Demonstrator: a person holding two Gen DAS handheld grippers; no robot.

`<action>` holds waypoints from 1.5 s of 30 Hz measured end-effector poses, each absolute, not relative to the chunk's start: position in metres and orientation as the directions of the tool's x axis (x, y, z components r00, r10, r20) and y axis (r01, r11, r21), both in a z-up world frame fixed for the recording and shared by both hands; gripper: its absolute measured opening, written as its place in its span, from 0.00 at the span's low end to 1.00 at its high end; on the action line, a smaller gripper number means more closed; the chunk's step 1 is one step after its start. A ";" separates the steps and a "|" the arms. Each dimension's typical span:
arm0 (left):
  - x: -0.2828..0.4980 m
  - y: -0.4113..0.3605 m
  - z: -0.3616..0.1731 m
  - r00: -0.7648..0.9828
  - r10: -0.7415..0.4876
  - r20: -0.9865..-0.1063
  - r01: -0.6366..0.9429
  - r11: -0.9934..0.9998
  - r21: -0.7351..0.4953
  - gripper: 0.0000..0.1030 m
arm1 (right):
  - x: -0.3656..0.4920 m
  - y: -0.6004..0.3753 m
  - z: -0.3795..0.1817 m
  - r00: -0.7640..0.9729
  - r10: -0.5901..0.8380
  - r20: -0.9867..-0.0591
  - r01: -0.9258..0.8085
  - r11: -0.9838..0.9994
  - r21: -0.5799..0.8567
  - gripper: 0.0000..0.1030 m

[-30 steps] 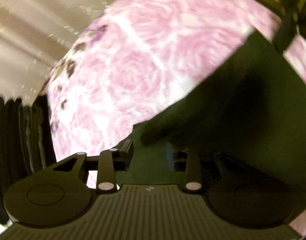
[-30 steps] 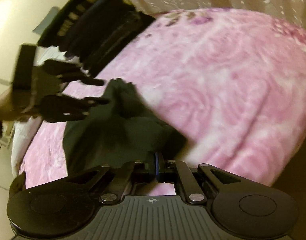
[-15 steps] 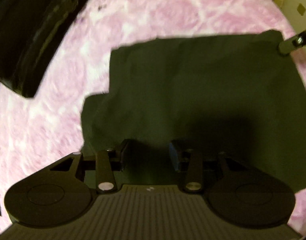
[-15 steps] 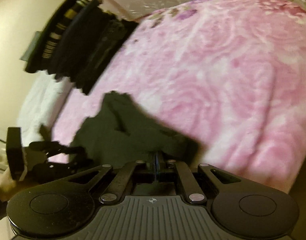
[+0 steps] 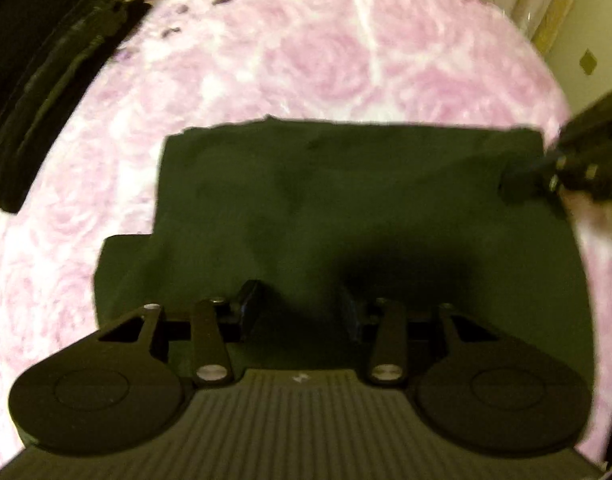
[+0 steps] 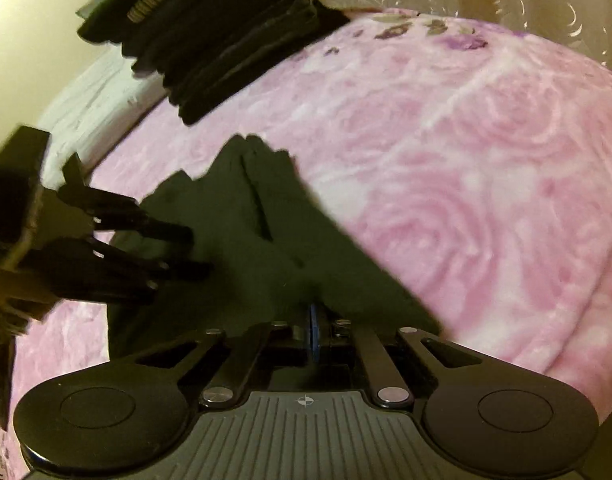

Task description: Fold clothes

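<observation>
Both the left gripper (image 5: 297,312) and the right gripper (image 6: 320,330) are matte black, with ribbed bases, round side discs, silver screws and blue pads.

The left gripper (image 5: 299,310) hangs with jaws spread wide; the right gripper (image 6: 320,330) has its jaws pressed together, gripping fabric.

A dark green, soft cloth garment (image 5: 346,200) lies spread flat, rectangular, beneath and ahead of the parted left fingers (image 5: 247,304).
</observation>
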State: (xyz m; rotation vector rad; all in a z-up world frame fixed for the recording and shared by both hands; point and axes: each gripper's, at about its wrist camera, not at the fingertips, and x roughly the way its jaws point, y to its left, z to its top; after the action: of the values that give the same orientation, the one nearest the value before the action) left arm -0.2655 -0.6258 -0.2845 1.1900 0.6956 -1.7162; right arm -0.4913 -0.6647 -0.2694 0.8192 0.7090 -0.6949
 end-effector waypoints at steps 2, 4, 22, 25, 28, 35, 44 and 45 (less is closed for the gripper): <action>-0.267 -0.630 -0.287 -0.127 -0.365 -0.922 0.908 -0.416 0.039 0.43 | -0.497 -0.662 -0.267 0.557 -0.277 -0.783 0.771 0.522 0.364 0.03; -0.266 -0.634 -0.284 -0.133 -0.364 -0.922 0.918 -0.395 0.023 0.43 | -0.502 -0.659 -0.265 0.541 -0.276 -0.795 0.783 0.511 0.355 0.03; -0.237 -0.609 -0.264 -0.094 -0.384 -0.918 0.939 -0.340 0.046 0.43 | -0.451 -0.630 -0.248 0.591 -0.196 -0.783 0.616 0.736 0.281 0.74; -0.212 -0.604 -0.276 -0.066 -0.369 -0.927 0.949 -0.310 0.056 0.41 | -0.453 -0.651 -0.272 0.571 -0.208 -0.794 0.670 0.676 0.305 0.74; -0.195 -0.604 -0.282 -0.079 -0.396 -0.915 0.952 -0.302 0.048 0.41 | -0.464 -0.667 -0.274 0.514 -0.325 -0.794 0.766 0.589 0.256 0.74; -0.165 -0.580 -0.258 -0.001 -0.476 -0.879 0.967 -0.226 0.121 0.40 | -0.447 -0.610 -0.232 0.508 -0.342 -0.791 0.733 0.654 0.188 0.74; -0.136 -0.548 -0.271 -0.006 -0.482 -0.876 0.951 -0.274 0.144 0.45 | -0.399 -0.529 -0.273 0.545 -0.172 -0.821 0.633 0.727 0.268 0.74; -0.133 -0.550 -0.276 -0.008 -0.481 -0.877 0.952 -0.273 0.141 0.52 | -0.404 -0.528 -0.278 0.524 -0.180 -0.832 0.649 0.717 0.254 0.74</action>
State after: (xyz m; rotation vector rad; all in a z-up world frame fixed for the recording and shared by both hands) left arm -0.1330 -0.5498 -0.2758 1.0653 0.6232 -1.5658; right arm -0.4036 -0.5278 -0.2781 0.5961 0.8887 -0.5324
